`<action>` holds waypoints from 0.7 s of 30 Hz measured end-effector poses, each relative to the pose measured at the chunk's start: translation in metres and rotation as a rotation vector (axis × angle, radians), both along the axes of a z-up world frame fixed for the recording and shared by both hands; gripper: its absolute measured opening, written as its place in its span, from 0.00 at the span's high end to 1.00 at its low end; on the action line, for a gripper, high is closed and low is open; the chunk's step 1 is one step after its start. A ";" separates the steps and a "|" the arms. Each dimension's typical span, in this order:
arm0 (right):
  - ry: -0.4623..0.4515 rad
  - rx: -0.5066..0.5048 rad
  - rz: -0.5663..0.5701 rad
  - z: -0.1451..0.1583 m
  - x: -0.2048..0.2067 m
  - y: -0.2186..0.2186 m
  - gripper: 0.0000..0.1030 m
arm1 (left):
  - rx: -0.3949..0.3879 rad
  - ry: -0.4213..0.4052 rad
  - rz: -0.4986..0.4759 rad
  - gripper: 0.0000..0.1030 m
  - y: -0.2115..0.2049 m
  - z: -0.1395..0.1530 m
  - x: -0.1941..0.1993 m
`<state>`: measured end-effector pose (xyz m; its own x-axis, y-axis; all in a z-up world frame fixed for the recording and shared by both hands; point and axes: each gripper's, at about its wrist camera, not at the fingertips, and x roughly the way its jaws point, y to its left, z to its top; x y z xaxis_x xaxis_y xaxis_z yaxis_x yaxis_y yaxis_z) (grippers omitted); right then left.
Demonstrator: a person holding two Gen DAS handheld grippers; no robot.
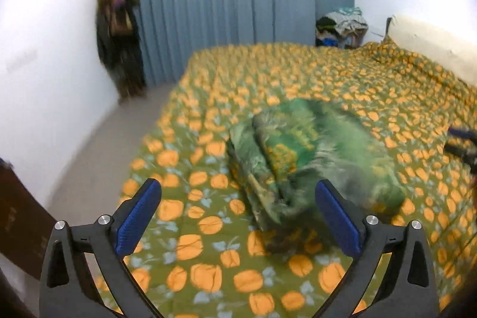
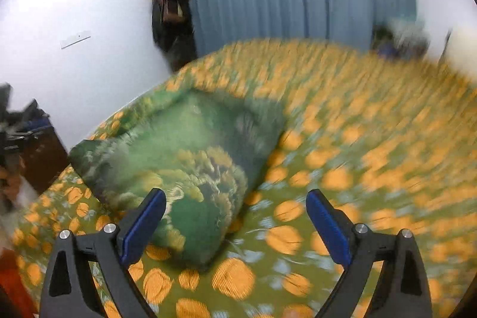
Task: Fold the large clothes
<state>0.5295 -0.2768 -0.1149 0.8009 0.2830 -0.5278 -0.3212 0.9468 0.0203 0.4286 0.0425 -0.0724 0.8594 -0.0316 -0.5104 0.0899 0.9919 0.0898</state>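
Both hand-held grippers, left (image 1: 238,216) and right (image 2: 235,224), gape empty above folded green floral cloth (image 1: 310,157)

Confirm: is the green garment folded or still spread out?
Folded: the green garment lies as a compact layered bundle on the bedspread, stacked edges showing.

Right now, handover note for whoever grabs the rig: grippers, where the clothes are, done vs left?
Left gripper: open, holding nothing, above the bedspread beside the near end of the bundle.
Right gripper: open, empty, its left finger in front of the bundle's near corner; contact unclear.
Green garment: lying on the bed as a compact folded bundle with layered edges showing.
Done: the garment looks folded and released.
Left: probably check or tidy the bundle, maybe move it aside. A pile of other clothes sits in the far corner; whether it belongs to the job is not shown. Both views are motion-blurred.
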 end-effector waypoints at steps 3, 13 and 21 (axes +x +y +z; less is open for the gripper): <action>-0.046 0.023 -0.093 0.031 -0.052 -0.002 0.00 | -0.011 -0.028 0.005 0.00 -0.018 0.003 -0.039; 0.057 -0.016 -0.259 0.048 -0.128 0.015 0.00 | -0.063 0.060 0.026 0.00 -0.084 -0.009 -0.098; 0.075 -0.104 -0.263 0.051 -0.160 0.023 0.00 | -0.076 0.073 0.088 0.00 -0.096 -0.004 -0.120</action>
<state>0.3692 -0.2543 -0.0638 0.7971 0.0121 -0.6037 -0.0658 0.9956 -0.0670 0.3091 -0.0537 -0.0766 0.8214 0.0013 -0.5704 0.0054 0.9999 0.0101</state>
